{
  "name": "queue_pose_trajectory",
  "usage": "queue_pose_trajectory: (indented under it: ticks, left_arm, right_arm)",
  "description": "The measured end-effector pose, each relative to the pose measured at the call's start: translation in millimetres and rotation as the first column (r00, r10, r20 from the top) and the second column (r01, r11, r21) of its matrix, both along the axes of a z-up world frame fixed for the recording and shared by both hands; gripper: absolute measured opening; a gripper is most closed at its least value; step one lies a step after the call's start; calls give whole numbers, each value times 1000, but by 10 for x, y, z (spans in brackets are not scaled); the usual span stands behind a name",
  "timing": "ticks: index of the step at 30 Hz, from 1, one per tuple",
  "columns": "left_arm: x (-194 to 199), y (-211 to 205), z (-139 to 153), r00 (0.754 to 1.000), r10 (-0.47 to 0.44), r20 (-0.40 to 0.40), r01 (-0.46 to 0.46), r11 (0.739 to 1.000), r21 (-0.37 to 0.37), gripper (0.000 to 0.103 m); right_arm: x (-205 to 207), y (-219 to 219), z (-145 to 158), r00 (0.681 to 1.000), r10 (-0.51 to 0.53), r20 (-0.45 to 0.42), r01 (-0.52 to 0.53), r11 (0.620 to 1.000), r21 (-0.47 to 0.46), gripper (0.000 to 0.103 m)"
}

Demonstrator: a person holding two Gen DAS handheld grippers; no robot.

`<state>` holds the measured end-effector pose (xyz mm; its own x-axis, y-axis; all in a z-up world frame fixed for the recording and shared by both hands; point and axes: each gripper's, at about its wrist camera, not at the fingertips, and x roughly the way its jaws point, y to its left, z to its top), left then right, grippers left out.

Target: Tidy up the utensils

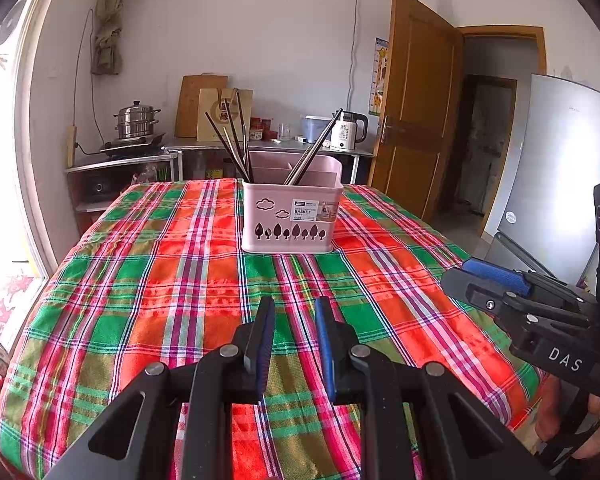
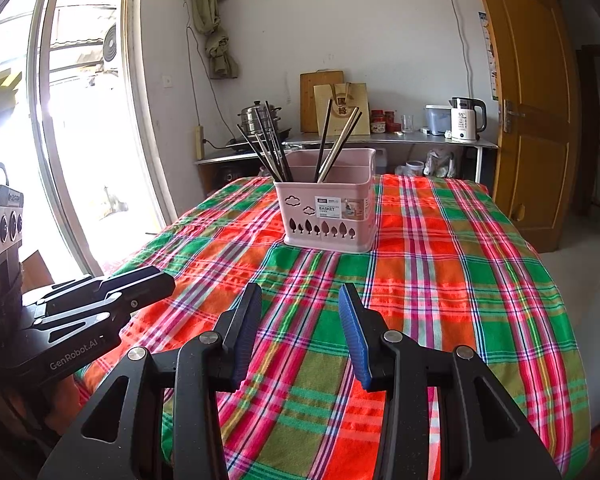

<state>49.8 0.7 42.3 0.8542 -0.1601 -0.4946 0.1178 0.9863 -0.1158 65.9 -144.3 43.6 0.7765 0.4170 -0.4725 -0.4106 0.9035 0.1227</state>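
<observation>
A pink utensil basket (image 1: 288, 220) (image 2: 328, 216) stands upright on the plaid tablecloth (image 1: 148, 280) (image 2: 440, 280), toward the table's far side. Dark and metal chopsticks (image 1: 234, 144) (image 2: 268, 148) lean out of its left compartment. Another few chopsticks (image 1: 316, 148) (image 2: 338, 140) lean right from a middle compartment. My left gripper (image 1: 295, 312) hovers over the near cloth, its jaws a narrow gap apart with nothing between them. My right gripper (image 2: 300, 296) is open wider and also empty. Each shows from the side in the other's view: right gripper (image 1: 460, 276), left gripper (image 2: 164, 284).
A counter (image 1: 268, 146) behind the table holds a white kettle (image 1: 346, 132) (image 2: 466, 120), a steamer pot (image 1: 136, 120), a cutting board and a paper bag. A wooden door (image 1: 416, 112) and a fridge (image 1: 560, 168) stand right; a window (image 2: 72, 120) stands left.
</observation>
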Motion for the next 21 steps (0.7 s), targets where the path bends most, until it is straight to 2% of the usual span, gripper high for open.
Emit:
queue_pose_trajectory:
  ticks: [21]
  left_arm:
    - [27,29,-71,1000,5,-10,-6,1000,-12,20]
  right_arm:
    - [-21,-1,-13,1000,2,-4,-2,1000,2,41]
